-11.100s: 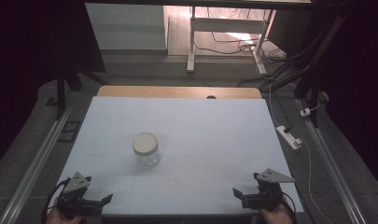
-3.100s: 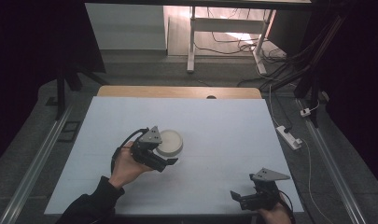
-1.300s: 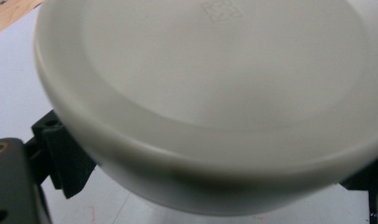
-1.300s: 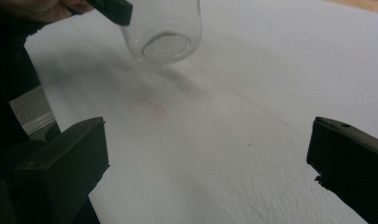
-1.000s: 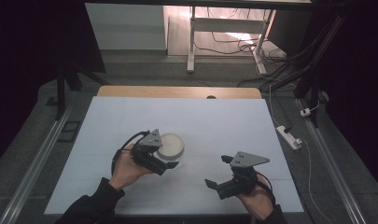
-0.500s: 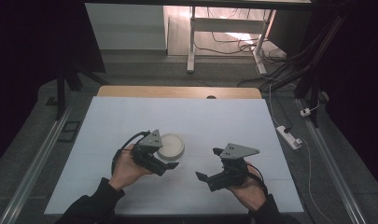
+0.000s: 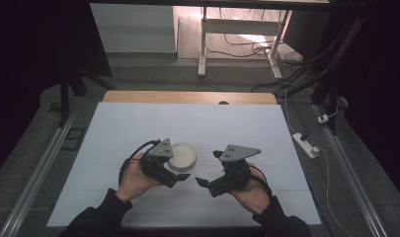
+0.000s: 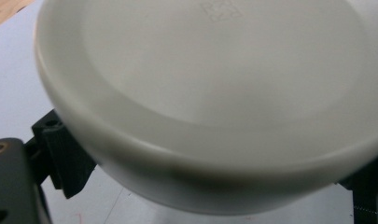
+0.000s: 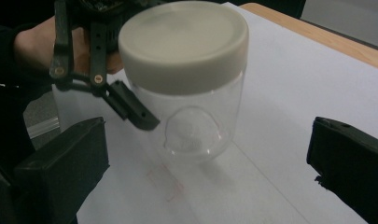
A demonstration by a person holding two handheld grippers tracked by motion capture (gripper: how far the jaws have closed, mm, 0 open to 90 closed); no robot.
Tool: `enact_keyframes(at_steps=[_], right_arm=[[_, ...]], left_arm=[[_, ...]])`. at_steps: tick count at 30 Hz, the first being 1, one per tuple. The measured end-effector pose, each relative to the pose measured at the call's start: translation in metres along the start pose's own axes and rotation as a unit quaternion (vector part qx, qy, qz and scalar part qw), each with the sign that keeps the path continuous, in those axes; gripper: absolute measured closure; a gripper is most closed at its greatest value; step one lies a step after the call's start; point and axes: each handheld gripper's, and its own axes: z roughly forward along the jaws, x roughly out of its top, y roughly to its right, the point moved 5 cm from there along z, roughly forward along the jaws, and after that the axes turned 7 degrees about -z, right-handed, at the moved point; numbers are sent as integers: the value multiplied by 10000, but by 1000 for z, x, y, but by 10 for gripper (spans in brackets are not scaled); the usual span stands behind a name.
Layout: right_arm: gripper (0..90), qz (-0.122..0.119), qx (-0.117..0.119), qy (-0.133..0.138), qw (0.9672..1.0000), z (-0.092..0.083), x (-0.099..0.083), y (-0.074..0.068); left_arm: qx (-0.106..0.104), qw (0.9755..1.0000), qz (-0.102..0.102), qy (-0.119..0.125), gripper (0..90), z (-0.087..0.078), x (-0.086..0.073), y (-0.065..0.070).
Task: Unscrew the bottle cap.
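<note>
Left gripper (image 7: 180,170) grasps the clear jar (image 9: 196,123) below its cream lid (image 7: 181,154), jaws on either side of the body; the jar stands upright on the white desk (image 7: 138,128), slightly left of centre. Right gripper (image 7: 210,168), jaws spread wide, is just beside the jar on its right, not touching it

No legible text; embossed mark on jar lid (image 8: 219,9) unreadable.

Cream lid (image 9: 183,44), clear jar (image 9: 196,126), seemingly pale-blue table (image 7: 138,128).
</note>
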Motion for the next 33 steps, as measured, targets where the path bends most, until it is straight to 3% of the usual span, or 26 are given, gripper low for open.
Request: enact_keyframes(at_steps=[6,19,30,33], right_arm=[[0,-86,34,-17,10000,13,12,-2],[0,0,61,10,10000,33,26,0],[0,-26,261,60,9996,49,32,-2],[44,-67,361,79,9993,53,32,-4]], left_arm=[[-25,10000,30,-8,75,-1,0,2],[-48,10000,47,-48,75,2,0,4],[-131,9998,93,-99,75,4,1,6],[-152,9998,100,-117,75,5,0,7]])
